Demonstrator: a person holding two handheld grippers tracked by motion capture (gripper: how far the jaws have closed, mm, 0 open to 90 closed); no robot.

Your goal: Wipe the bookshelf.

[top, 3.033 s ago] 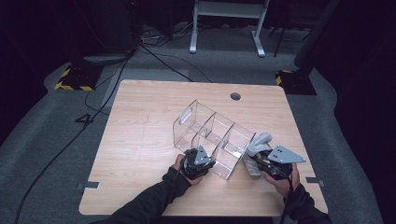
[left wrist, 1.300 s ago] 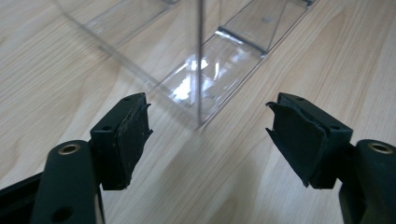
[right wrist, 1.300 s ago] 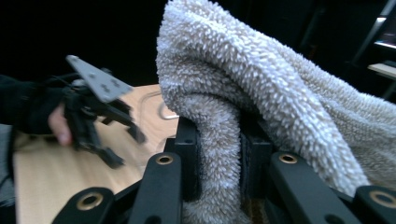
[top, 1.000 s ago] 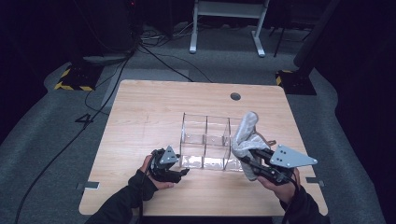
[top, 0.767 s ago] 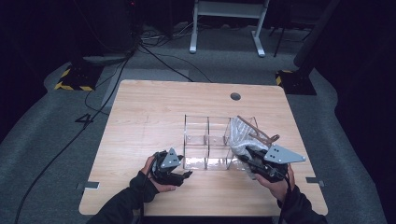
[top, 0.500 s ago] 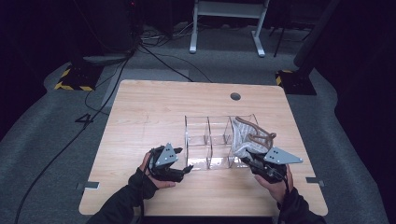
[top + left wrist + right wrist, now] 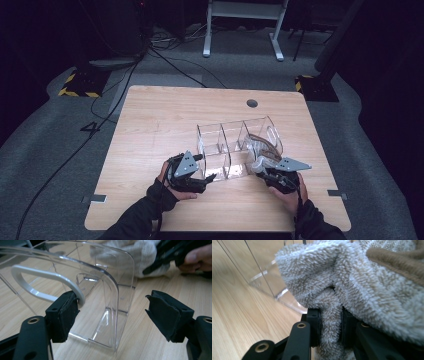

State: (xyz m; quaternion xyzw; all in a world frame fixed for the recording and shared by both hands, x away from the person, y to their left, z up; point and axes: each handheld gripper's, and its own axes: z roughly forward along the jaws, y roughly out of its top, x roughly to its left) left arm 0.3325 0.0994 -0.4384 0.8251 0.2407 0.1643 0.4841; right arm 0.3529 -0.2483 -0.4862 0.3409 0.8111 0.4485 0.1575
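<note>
- A fluffy grey-beige sock [image 7: 352, 287] with a brown cuff [image 7: 265, 142] lies partly inside the right-hand compartment of a clear plastic organizer [image 7: 235, 145], draped over its near wall toward the surface's near edge.
- The right gripper [image 7: 267, 172] pinches a fold of the sock between its narrow jaws, low at the organizer's near right corner.
- The organizer stands on the surface [image 7: 165, 120], right of centre and nearer the near edge, with three compartments side by side and a white handle loop [image 7: 37, 280] at its left end.
- The left gripper [image 7: 112, 312] sits at the organizer's near left corner. Its jaws have just been opening and now stand wide. The curved end wall lies between them, and one pad is just by the handle, but nothing is clamped.
- The step in hand seems to be stowing the sock in the right compartment.
- The next move probably calls for pushing the hanging part over the wall, then letting go. The left gripper may need to steady the light organizer so it does not slide or tip.
</note>
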